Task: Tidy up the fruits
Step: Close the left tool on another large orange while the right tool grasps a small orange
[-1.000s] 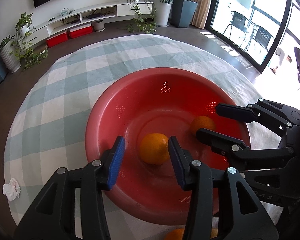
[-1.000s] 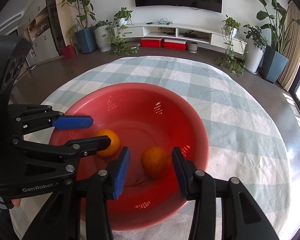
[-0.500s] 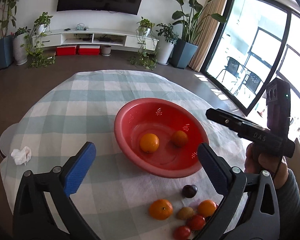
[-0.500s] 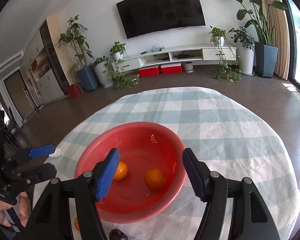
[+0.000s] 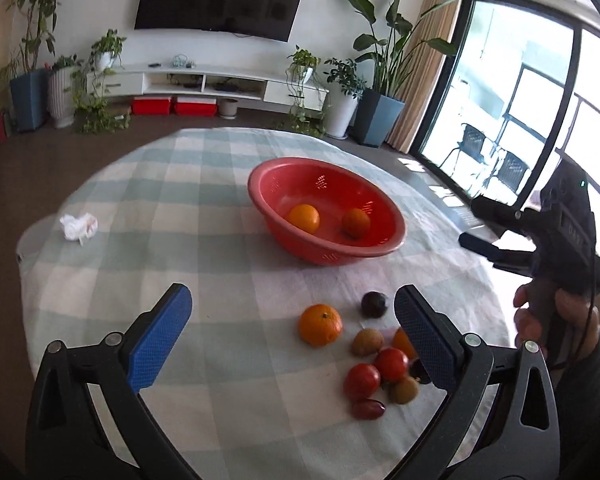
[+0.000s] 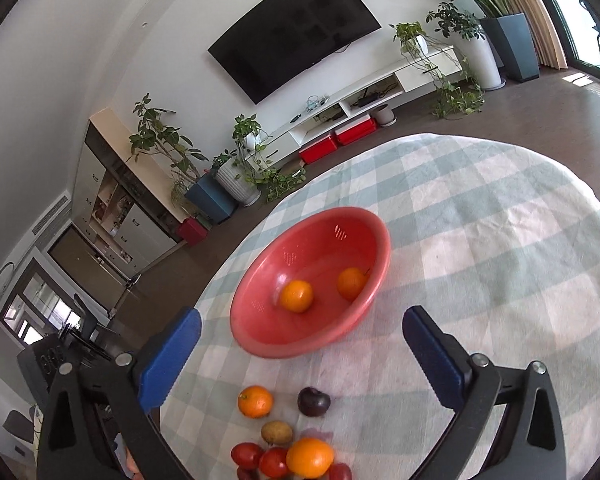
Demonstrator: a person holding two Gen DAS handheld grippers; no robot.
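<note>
A red perforated bowl (image 5: 388,222) (image 6: 260,336) stands on the checked tablecloth and holds two oranges (image 5: 304,218) (image 6: 296,295). Nearer me lies a loose pile of fruit: an orange (image 5: 320,325) (image 6: 255,401), a dark plum (image 5: 374,304) (image 6: 313,401), kiwis (image 5: 367,342), red tomatoes (image 5: 362,376) and a second orange (image 6: 309,457). My left gripper (image 5: 292,336) is open and empty, above the table just left of the pile. My right gripper (image 6: 302,358) is open and empty, raised between the bowl and the pile; it also shows in the left wrist view (image 5: 496,236).
A crumpled white tissue (image 5: 78,227) lies on the cloth at the left. The round table's edge (image 5: 24,248) drops to a dark floor. Potted plants and a TV shelf (image 5: 204,84) stand far behind.
Both grippers have drawn back and up from the bowl, leaving one orange each inside it, and their jaws have opened wide. The loose fruit pile has come into view.
</note>
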